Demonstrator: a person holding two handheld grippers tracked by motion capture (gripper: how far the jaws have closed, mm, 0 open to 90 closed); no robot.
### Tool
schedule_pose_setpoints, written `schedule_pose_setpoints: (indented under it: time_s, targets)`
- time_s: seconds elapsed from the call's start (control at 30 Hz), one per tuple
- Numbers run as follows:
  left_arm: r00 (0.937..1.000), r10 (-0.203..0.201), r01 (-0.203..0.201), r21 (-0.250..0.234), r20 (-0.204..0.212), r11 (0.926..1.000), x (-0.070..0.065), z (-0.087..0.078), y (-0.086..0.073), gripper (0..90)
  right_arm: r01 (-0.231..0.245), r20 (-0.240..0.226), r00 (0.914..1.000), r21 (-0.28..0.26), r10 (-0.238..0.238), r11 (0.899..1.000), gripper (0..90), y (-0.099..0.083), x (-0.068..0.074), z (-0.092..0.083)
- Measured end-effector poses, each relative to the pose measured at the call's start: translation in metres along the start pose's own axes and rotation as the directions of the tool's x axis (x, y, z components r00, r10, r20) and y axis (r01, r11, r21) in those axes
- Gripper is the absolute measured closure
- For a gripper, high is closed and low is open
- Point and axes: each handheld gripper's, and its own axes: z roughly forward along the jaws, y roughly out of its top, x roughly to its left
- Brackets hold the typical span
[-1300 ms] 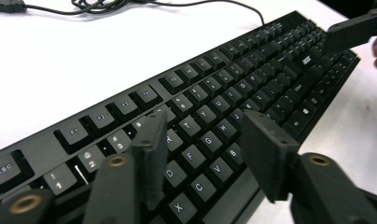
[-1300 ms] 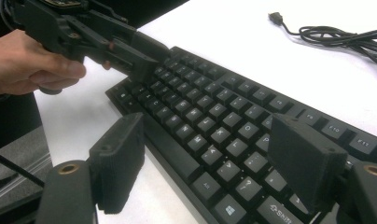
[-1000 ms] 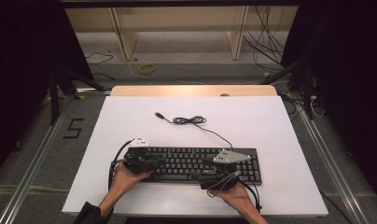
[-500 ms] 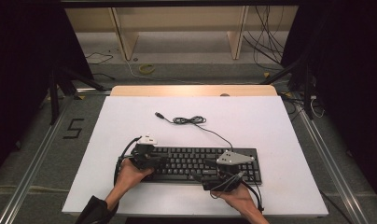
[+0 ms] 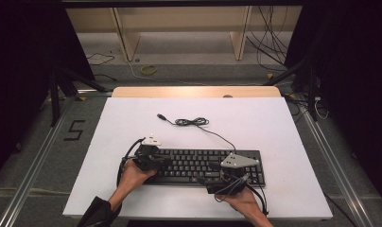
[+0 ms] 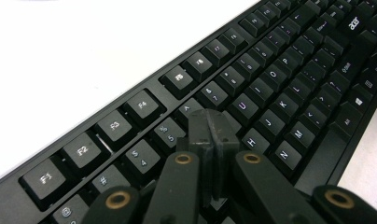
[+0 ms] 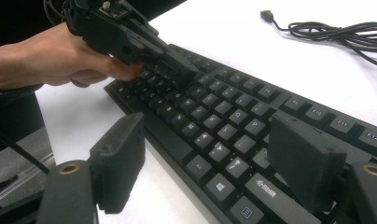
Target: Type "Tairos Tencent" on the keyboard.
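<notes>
Left gripper [image 5: 166, 161] had shifted slightly rightward over the keyboard [image 5: 198, 158], jaws pressed together on nothing, tips at the keys; right gripper [image 7: 210, 161] was spread wide above the keyboard's near edge.

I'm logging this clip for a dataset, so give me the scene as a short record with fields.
Surface: white table
Main item: black keyboard, cable loose behind it
Left tongs: shut, nothing between the jaws, tips over the keys near the number row
Right tongs: open, jaws either side of the keyboard's near edge
Hands: one on each tool
</notes>
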Motion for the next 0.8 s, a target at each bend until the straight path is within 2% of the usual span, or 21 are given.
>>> schedule_pose_setpoints:
  time_s: [0.07,0.47,0.6,0.8]
  targets:
    - [1.0,0.003,-0.003,0.015,-0.008,0.9999,-0.001,0.002,-0.001,89.2,-0.003,-0.003,1.0,0.0,0.003,1.0,28.6,0.0,0.0,0.0]
    - [0.9998,-0.017,0.017,0.005,-0.002,0.9998,-0.001,0.001,-0.001,88.8,-0.008,0.006,0.9999,-0.009,0.008,1.0,28.7,-0.002,-0.002,-0.004]
    - [0.9994,-0.035,0.035,-0.018,0.007,0.9992,0.002,-0.004,0.0,80.0,-0.008,0.012,0.9999,-0.012,0.008,1.0,28.8,-0.002,-0.004,-0.006]
    - [0.9966,-0.063,0.067,-0.078,0.054,0.9947,0.003,-0.014,-0.001,63.5,-0.008,0.02,0.9998,-0.017,0.009,1.0,28.8,-0.002,-0.006,-0.009]
